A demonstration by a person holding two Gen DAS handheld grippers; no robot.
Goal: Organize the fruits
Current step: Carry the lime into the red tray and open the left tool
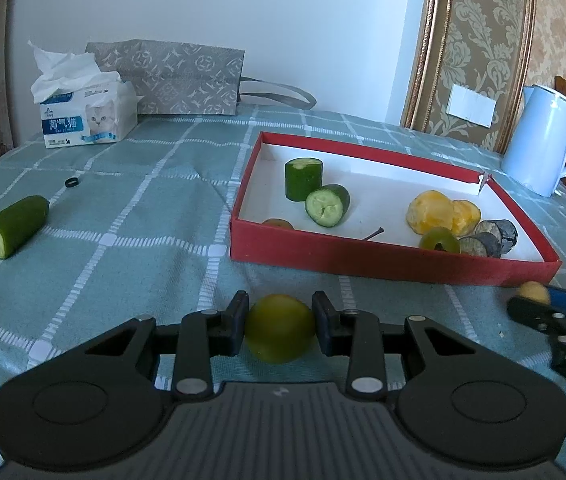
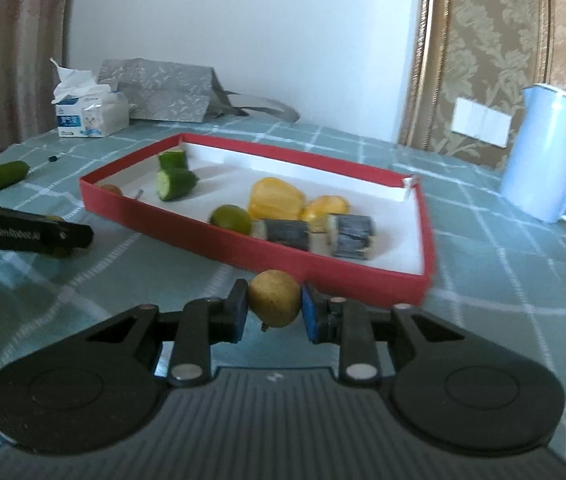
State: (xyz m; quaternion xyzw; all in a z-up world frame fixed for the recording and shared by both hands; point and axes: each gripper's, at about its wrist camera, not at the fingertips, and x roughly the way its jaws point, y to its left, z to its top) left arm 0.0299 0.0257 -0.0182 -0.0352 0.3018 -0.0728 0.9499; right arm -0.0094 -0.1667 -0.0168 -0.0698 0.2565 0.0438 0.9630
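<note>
My left gripper [image 1: 280, 326] is shut on a round green fruit [image 1: 279, 328] just above the checked cloth, in front of the red box [image 1: 383, 258]. Beside it to the right, my right gripper [image 2: 274, 306] is shut on a small yellow-brown fruit [image 2: 274, 304] close to the box's near wall [image 2: 243, 252]; that gripper [image 1: 539, 300] also shows at the right edge of the left wrist view. In the box lie two cucumber pieces [image 1: 315, 192], yellow peeled fruit [image 1: 441, 212], a green fruit [image 2: 230, 219] and two dark cut pieces [image 2: 323, 234]. One cucumber piece [image 1: 13, 226] lies on the cloth at far left.
A white-blue kettle [image 1: 543, 140] stands right of the box. At the back are a tissue pack [image 1: 83, 116] and a grey patterned bag [image 1: 175, 78]. A small black ring [image 1: 72, 182] lies on the cloth near the loose cucumber piece. The wall runs behind the table.
</note>
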